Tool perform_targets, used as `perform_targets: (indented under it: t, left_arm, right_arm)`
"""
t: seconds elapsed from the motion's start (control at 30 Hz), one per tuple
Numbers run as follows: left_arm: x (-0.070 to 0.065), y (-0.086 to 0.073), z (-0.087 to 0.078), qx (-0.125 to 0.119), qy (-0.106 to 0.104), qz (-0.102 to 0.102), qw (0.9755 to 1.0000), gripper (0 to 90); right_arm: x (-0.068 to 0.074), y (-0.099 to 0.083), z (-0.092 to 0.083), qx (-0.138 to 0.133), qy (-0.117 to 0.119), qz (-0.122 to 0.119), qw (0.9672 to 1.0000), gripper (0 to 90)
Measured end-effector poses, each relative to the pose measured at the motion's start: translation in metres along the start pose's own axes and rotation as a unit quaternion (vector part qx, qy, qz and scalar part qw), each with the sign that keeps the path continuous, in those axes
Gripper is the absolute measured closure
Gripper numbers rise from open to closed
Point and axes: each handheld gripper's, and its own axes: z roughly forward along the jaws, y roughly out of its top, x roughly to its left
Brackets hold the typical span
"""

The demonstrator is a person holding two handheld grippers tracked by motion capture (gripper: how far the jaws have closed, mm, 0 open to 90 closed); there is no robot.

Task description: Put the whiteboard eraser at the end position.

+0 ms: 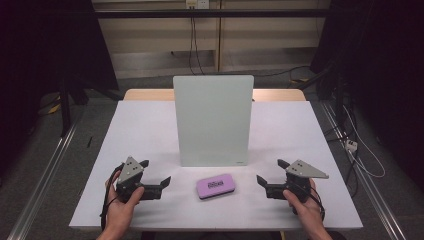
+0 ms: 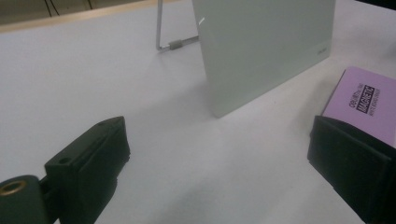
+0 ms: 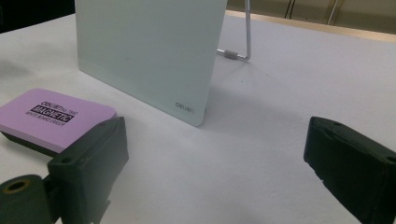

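- the purple eraser (image 1: 216,185) lies flat on the white table (image 1: 140,130) in the lower middle of the high view, just in front of the upright whiteboard (image 1: 213,120) and apart from it.
- its long axis runs left to right across the frame, tilted slightly up toward the right end.
- the left gripper (image 1: 153,174) sits at lower left, jaws spread wide and empty; the right gripper (image 1: 270,172) at lower right is likewise spread and empty.
- the eraser lies between the two; the left gripper looks a touch nearer (in the left gripper view the eraser (image 2: 364,105) sits right behind the right-hand jaw).
- in the right gripper view the eraser (image 3: 56,116) lies at middle left, beyond the left-hand jaw.
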Motion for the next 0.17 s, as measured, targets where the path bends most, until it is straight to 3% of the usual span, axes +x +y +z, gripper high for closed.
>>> perform_targets:
  t: [0.17]
  left_arm:
    - [0.0011,-0.0005,-0.0033,-0.002,0.005,0.002,1.0,5.1]
  right_arm:
    - [-0.0006,0.0002,0.0001,-0.001,0.001,0.004,1.0,6.4]
